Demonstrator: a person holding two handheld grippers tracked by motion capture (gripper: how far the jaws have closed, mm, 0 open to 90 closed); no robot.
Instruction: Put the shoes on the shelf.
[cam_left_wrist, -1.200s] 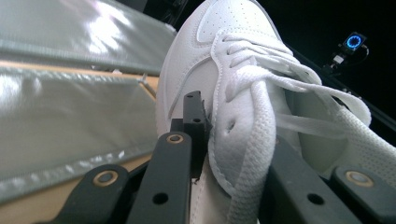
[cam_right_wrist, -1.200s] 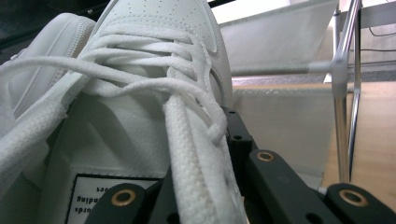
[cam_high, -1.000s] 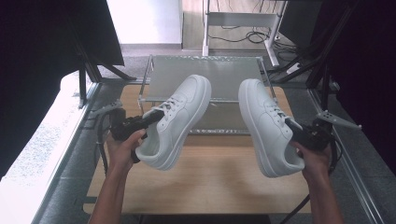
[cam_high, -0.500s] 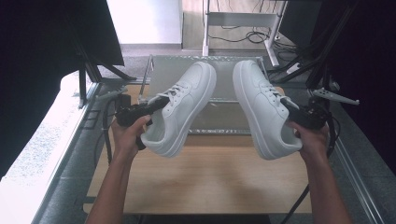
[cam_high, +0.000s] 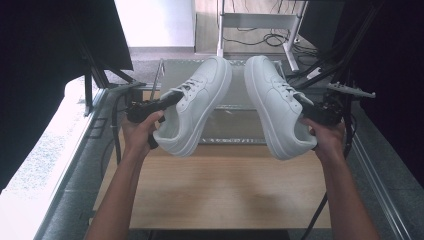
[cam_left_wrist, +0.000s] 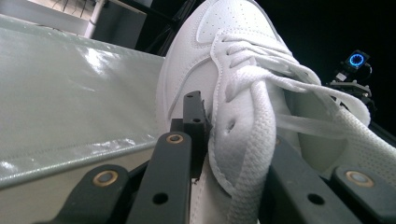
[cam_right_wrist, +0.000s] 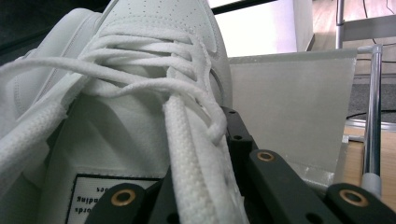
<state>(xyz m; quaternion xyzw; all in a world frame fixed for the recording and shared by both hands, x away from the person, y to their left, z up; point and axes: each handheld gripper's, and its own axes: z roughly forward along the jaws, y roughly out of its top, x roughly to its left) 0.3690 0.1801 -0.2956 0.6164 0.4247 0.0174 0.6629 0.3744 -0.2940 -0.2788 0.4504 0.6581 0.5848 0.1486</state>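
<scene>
Sneakers, two white ones, hang in the air above the table (cam_high: 220, 190), toes pointing toward twelve o'clock and nearly meeting. The left sneaker (cam_high: 197, 112) is pinched at its eyelet flap beside the laces by the left tongs (cam_high: 170, 101), at about nine o'clock of the shoe. The right sneaker (cam_high: 275, 110) is clamped the same way by the right tongs (cam_high: 306, 106), at about three o'clock. Both tongs are closed narrow on the shoe's upper. Beyond them, at twelve o'clock, lies a clear tray (cam_high: 240, 131) with a metal frame. The carrying step seems in hand; next likely calls for lowering both shoes level onto the tray, side by side.
</scene>
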